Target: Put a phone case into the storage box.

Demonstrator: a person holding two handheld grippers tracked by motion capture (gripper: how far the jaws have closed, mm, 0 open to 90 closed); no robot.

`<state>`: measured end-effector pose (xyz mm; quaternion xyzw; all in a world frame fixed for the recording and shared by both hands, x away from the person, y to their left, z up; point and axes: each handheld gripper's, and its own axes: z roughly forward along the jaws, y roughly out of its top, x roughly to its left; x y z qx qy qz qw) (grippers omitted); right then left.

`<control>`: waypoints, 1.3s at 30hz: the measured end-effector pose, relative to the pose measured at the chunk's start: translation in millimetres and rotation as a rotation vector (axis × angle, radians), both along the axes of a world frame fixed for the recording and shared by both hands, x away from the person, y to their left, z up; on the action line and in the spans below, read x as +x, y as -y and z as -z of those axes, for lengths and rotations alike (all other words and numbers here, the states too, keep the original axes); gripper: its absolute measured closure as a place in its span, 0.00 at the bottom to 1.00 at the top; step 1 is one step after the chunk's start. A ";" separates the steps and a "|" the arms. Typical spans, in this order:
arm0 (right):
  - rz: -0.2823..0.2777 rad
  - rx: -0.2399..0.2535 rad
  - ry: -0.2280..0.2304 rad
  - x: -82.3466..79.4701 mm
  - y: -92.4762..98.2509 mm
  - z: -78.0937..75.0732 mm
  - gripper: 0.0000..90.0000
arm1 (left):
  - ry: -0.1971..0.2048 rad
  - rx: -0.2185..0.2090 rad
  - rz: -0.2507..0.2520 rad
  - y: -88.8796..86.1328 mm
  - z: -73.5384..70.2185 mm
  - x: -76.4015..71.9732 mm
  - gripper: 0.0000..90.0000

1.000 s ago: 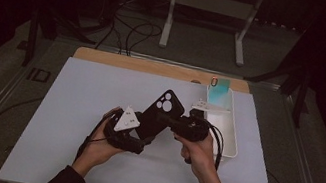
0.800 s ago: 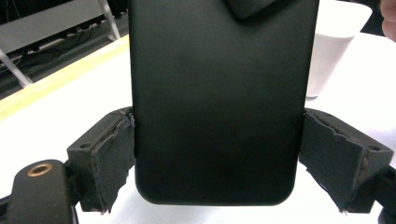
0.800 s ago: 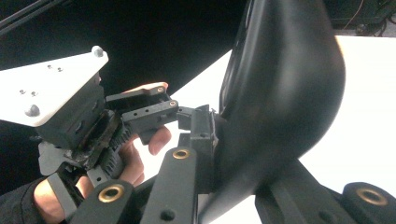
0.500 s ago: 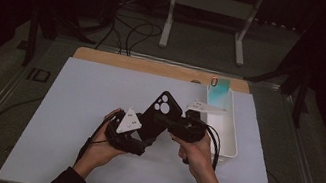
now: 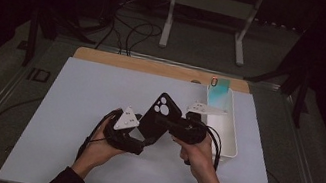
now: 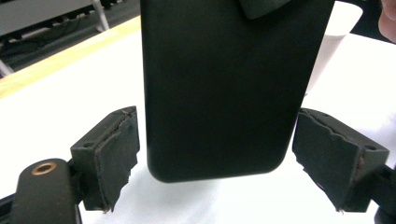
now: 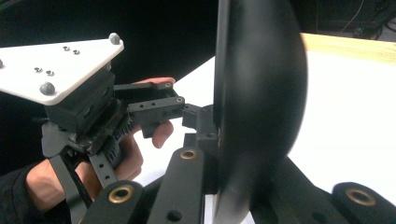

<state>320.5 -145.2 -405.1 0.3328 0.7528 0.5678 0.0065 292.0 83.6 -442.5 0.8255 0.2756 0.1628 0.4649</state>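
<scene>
High view: a black phone case (image 5: 160, 116) held up above the white table (image 5: 72, 106), between both grippers.
The right gripper (image 5: 176, 123) is clamped on the case's edge, while the left gripper (image 5: 142, 141) stands open, its pads (image 6: 114, 154) flanking the case's lower end without touching. A white tray (image 5: 231, 139) sits just beside the right hand (image 5: 198, 153).

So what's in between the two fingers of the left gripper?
The bottom end of the black phone case sits between the left gripper fingers in the left gripper view, with white gaps on both sides.
</scene>
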 end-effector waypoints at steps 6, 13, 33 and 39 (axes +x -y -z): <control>-0.016 -0.003 0.026 -2.1 4.0 -1.5 0.96 | -0.040 -0.037 0.024 -8.4 -0.6 2.4 0.17; -0.102 -0.009 0.068 -8.3 5.8 -4.9 0.96 | -0.082 -0.078 0.085 -16.3 0.8 3.7 0.19; -0.265 -0.023 0.148 -14.1 5.9 -9.1 0.94 | -0.123 -0.110 0.300 -17.3 2.0 -1.0 0.60; -0.241 -0.047 0.176 -14.7 4.2 -11.1 0.77 | -0.137 -0.074 0.329 -13.1 5.8 -1.8 0.79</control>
